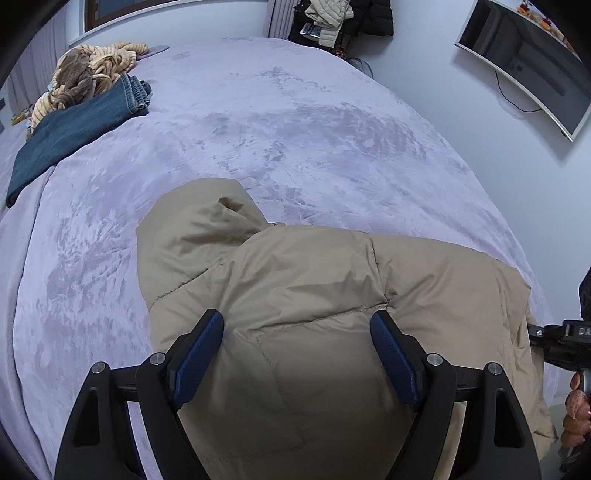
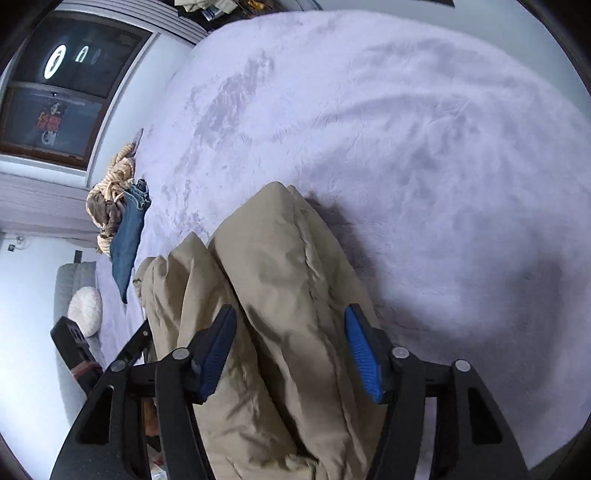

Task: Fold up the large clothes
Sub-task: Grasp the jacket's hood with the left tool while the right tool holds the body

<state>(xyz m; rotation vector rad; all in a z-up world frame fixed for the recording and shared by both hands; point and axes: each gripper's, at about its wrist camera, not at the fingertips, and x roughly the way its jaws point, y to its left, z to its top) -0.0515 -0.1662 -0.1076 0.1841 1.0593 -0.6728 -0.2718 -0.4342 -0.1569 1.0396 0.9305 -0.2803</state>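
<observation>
A beige puffer jacket (image 1: pixel 314 295) lies on the lilac bed cover (image 1: pixel 258 129), hood (image 1: pixel 199 221) toward the far left. My left gripper (image 1: pixel 295 315) hovers open over the jacket's back, its blue pads (image 1: pixel 199 350) wide apart and clear of the cloth. In the right wrist view a thick folded ridge of the jacket (image 2: pixel 280 266) runs between the fingers of my right gripper (image 2: pixel 291 308). Its jaws stand apart, and the blue pad (image 2: pixel 360 350) sits beside the fabric. The right gripper's body (image 1: pixel 561 332) and a hand (image 1: pixel 576 406) show at the jacket's right edge.
Folded blue jeans (image 1: pixel 74 125) and a tan knitted bundle (image 1: pixel 88 70) lie at the bed's far left corner. A wall screen (image 1: pixel 524 62) hangs on the right, and coats (image 1: pixel 340 18) hang beyond the bed. A round white cushion (image 2: pixel 85 310) rests on a grey seat.
</observation>
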